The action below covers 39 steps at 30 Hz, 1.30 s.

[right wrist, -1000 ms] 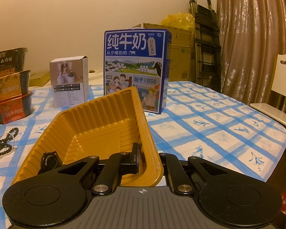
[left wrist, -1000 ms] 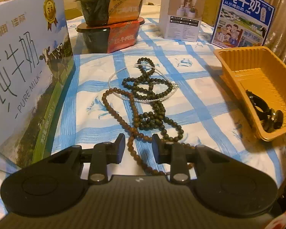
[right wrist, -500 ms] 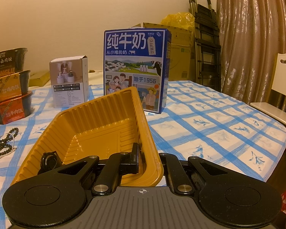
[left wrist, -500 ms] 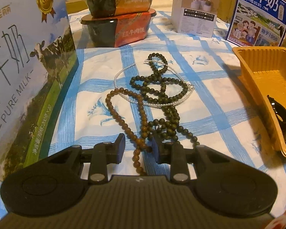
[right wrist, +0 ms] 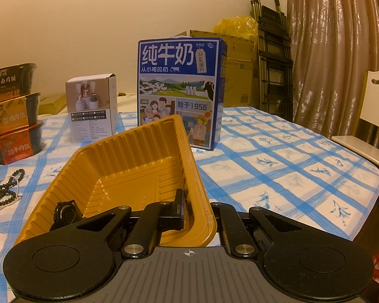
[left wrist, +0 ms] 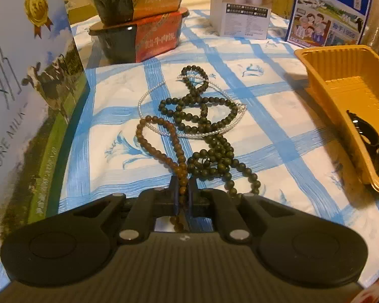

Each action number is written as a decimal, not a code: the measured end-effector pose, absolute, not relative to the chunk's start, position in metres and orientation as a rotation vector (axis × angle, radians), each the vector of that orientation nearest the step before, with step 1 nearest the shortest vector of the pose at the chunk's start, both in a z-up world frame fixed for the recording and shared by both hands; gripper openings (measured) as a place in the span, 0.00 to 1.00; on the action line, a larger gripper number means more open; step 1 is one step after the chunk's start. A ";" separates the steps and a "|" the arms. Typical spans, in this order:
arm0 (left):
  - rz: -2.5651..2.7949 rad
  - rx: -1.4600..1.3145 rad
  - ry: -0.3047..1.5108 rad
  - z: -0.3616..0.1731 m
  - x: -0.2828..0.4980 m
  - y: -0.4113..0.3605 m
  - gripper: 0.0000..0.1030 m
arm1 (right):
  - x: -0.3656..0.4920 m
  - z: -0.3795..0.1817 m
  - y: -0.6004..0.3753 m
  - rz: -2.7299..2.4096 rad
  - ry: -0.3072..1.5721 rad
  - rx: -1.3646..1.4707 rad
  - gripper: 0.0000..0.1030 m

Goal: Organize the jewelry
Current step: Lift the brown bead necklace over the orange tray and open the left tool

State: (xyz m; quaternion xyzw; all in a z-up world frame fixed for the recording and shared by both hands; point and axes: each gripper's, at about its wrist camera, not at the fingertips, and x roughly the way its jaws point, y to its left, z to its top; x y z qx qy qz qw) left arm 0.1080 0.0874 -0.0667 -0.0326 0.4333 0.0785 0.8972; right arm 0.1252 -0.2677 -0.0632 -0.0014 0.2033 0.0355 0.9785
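On the blue-checked cloth lie a brown bead strand (left wrist: 161, 149), a tangled dark green bead strand (left wrist: 202, 116) and a thin pearl necklace (left wrist: 149, 96). My left gripper (left wrist: 182, 189) is closing its jaws on the near end of the brown strand, with beads pinched between the pads. An orange plastic tray (left wrist: 341, 70) sits to the right with a black watch (left wrist: 371, 139) inside. In the right wrist view my right gripper (right wrist: 197, 214) is shut on the near wall of the tray (right wrist: 139, 156), one finger inside it; the watch (right wrist: 65, 210) lies at its near left.
A large milk box (left wrist: 25, 101) stands close on the left. Stacked food bowls (left wrist: 139, 32), a small white box (left wrist: 245, 12) and a blue milk carton (right wrist: 182, 88) line the back. A white chair (right wrist: 376, 116) stands past the table's right edge.
My left gripper moved forward and down over the brown strand, then its jaws closed on the beads. The right gripper and tray have not moved.
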 end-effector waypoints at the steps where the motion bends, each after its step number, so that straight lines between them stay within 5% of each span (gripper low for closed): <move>1: 0.161 -0.067 0.892 -0.063 0.105 0.088 0.06 | 0.125 -0.063 -0.268 0.072 0.409 -0.003 0.08; 21: 0.068 -0.022 0.583 0.084 0.080 0.082 0.06 | 0.125 -0.063 -0.266 0.095 0.380 -0.020 0.07; 39: -0.187 -0.018 0.433 0.139 0.099 0.015 0.06 | 0.133 -0.064 -0.261 0.160 0.382 0.013 0.04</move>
